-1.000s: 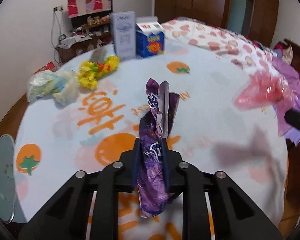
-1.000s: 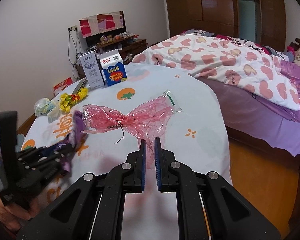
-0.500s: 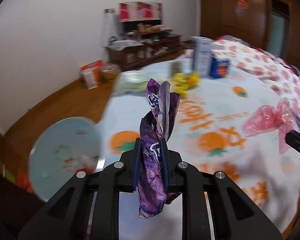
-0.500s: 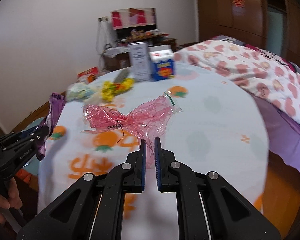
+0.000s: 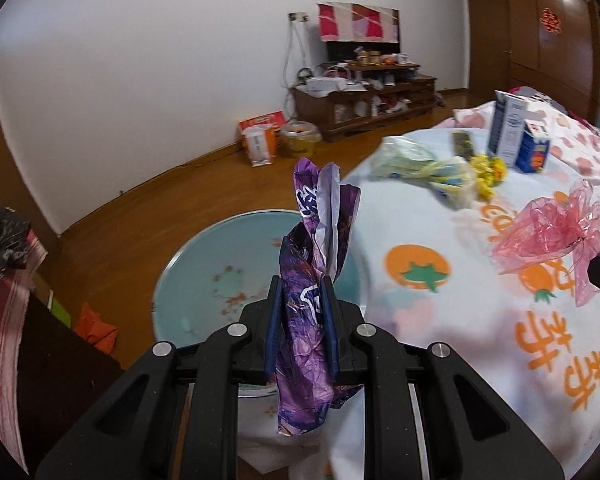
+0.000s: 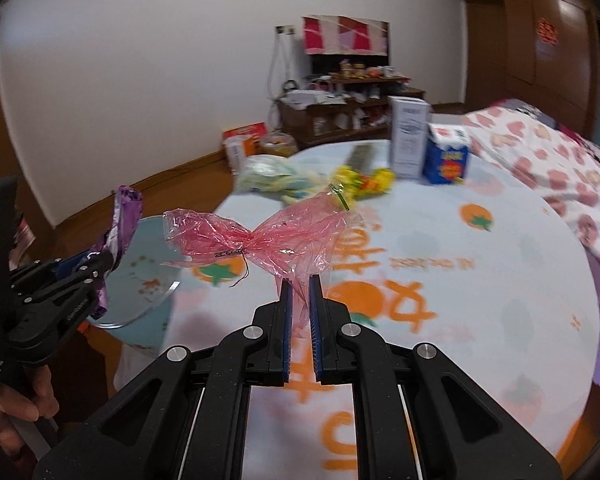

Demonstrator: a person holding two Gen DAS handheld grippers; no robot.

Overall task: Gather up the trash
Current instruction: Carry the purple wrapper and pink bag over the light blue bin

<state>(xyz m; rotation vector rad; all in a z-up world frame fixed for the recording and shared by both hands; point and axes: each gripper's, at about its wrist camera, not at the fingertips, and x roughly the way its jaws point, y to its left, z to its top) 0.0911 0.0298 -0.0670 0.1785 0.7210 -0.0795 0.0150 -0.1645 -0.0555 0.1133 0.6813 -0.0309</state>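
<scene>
Purple wrapper: pinched upright in left gripper, jaws pressed on its crumpled middle, tail hanging loose below, held in the air above the left edge of the bench and the pale round basin beside it. Pink cellophane: pinched by one thin corner in right gripper, bulk fanned out beyond the tips, clear of the cloth.

Risks, as judged:
- Pink film gripped only at a narrow strip; likely to slide out under any quick swing.
- Both loads light and broad; drift on release probable, missing the basin if that is the drop point, which cannot be confirmed.
- Grippers close together; snagging of film on wrapper possible.

Differences between views:
- Left wrist view: full grip on wrapper, a dark bag far left, only the tip of the other tool.
- Right wrist view: whole left tool from the side, the hand gripping it, plus cartons, yellow wrappers and pale bag on the far side of the bench.
</scene>
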